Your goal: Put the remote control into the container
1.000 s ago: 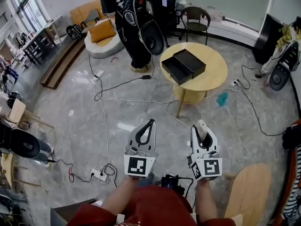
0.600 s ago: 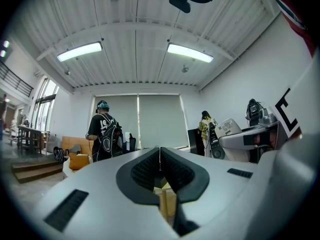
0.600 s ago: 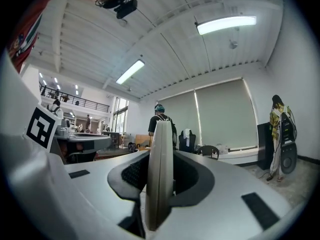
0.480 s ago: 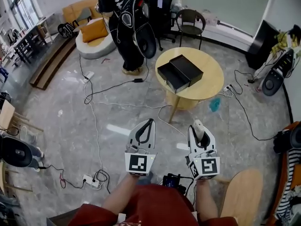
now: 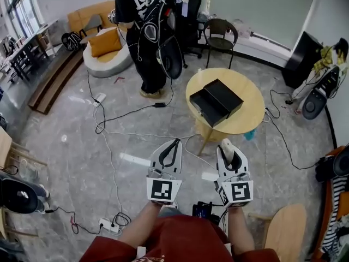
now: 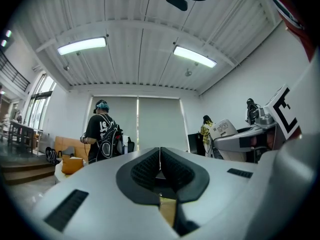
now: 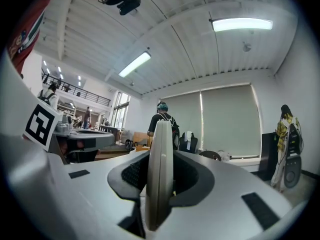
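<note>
Task status: transport phase. The pick-up is complete; the placement is not yet done.

1. Floor (image 5: 82, 146): the grey stone floor fills most of the head view. Loose cables (image 5: 112, 157) run across it between my position at the bottom edge and the furniture above.

2. Worktop (image 5: 248, 121): a round wooden worktop stands right of centre in the upper half of the head view. It is well apart from both of my grippers, with open floor between.

3. Container (image 5: 216, 102): the black container sits on the worktop, left of its middle. It shows as two dark rectangular parts side by side. I cannot tell from here which part is the open cavity. Nothing light-coloured lies in or on it.

4. Left gripper (image 5: 174, 142): lower centre of the head view, pointing up-frame. My jaws here are closed, pad against pad, with nothing between them.

5. Right gripper (image 5: 227, 144): just right of the left one. My jaws here are closed on the remote control (image 7: 159, 169), a slim pale unit held edge-on and projecting past the tips.

Remaining, in my judgement: close the distance to the worktop, bring the remote control over the container, lower it in, and part the jaws.
</note>
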`<action>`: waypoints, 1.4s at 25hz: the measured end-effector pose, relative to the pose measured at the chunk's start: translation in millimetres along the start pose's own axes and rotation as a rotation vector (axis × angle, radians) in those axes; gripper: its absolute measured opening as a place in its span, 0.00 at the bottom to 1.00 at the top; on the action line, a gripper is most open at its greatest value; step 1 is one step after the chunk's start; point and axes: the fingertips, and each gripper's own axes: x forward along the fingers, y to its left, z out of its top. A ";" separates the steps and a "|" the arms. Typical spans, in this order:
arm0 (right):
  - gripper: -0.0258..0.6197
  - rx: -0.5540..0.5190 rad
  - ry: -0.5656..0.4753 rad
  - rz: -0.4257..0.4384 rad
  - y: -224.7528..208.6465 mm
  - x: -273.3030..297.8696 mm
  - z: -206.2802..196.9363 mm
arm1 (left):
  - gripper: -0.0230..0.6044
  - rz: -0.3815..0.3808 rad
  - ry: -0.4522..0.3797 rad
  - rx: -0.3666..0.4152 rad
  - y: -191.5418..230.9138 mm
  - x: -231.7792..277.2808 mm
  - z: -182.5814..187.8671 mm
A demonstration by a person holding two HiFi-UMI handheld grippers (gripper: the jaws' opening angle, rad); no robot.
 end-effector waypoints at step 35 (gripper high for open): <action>0.23 0.028 0.021 -0.149 -131.9 163.4 -35.9 | 0.06 -0.172 0.009 -0.038 12.5 223.6 -53.5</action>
